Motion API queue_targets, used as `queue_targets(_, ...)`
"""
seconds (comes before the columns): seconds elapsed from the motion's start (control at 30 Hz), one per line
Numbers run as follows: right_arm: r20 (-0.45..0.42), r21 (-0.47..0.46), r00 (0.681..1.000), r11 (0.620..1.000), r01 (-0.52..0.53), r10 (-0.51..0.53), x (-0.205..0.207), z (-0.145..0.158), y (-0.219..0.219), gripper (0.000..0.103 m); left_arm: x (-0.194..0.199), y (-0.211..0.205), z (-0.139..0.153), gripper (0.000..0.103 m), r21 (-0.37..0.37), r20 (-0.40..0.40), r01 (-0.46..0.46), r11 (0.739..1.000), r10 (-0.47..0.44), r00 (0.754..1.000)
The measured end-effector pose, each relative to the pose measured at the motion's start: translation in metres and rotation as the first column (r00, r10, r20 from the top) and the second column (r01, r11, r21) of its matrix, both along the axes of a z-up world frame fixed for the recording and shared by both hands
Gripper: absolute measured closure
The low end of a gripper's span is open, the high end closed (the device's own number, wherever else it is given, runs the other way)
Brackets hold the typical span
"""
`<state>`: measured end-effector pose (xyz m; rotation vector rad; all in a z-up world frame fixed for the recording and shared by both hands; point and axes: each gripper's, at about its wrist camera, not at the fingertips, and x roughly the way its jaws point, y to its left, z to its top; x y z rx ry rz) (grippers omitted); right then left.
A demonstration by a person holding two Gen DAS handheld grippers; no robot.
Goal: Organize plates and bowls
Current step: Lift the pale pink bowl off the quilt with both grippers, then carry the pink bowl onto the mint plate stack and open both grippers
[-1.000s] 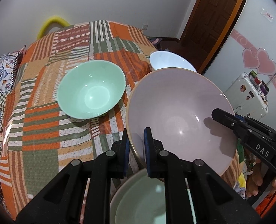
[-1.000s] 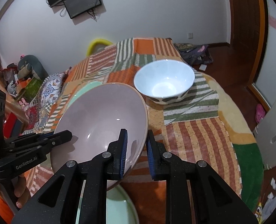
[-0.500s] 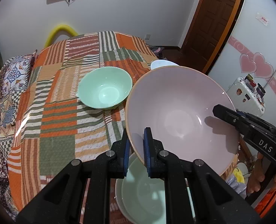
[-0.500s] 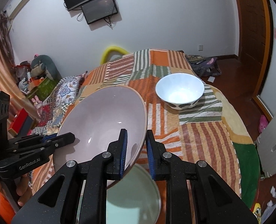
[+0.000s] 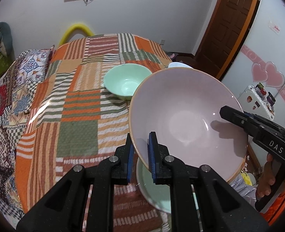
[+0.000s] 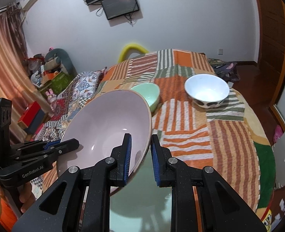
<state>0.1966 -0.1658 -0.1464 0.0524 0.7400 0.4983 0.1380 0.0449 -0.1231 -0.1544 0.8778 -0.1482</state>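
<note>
A large pink bowl (image 5: 187, 119) (image 6: 107, 127) hangs tilted above the table, gripped at opposite sides of its rim. My left gripper (image 5: 140, 145) is shut on the near rim, and its black fingers (image 6: 69, 147) reach in from the left in the right wrist view. My right gripper (image 6: 141, 143) is shut on the other rim and enters from the right (image 5: 231, 114). A pale green plate (image 5: 156, 189) (image 6: 142, 203) lies on the table under the bowl. Farther back stand a mint green bowl (image 5: 127, 83) (image 6: 148, 92) and a white bowl (image 6: 206, 89).
The round table wears a striped orange and green patchwork cloth (image 5: 75, 116) (image 6: 229, 135). A yellow chair back (image 5: 76, 31) rises behind it. Patterned bedding (image 5: 11, 89) lies left, and a small white fridge (image 5: 258, 100) and a wooden door stand right. A person's hand (image 5: 268, 176) holds the right gripper.
Both grippers carried the pink bowl back toward the near side and slightly up. The green and white bowls now look farther away, and more of the table shows.
</note>
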Motion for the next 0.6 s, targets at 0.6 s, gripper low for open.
queue_targets(0.6, -0.045, -0.027, 0.989, 0.989, -0.145, 0.144, -0.016, -0.019, 0.062, 0.085, -0.049, 0.062, -0.016, 0.089, 0.025, -0.025, -0.136, 0.99, 0.137, 0.99)
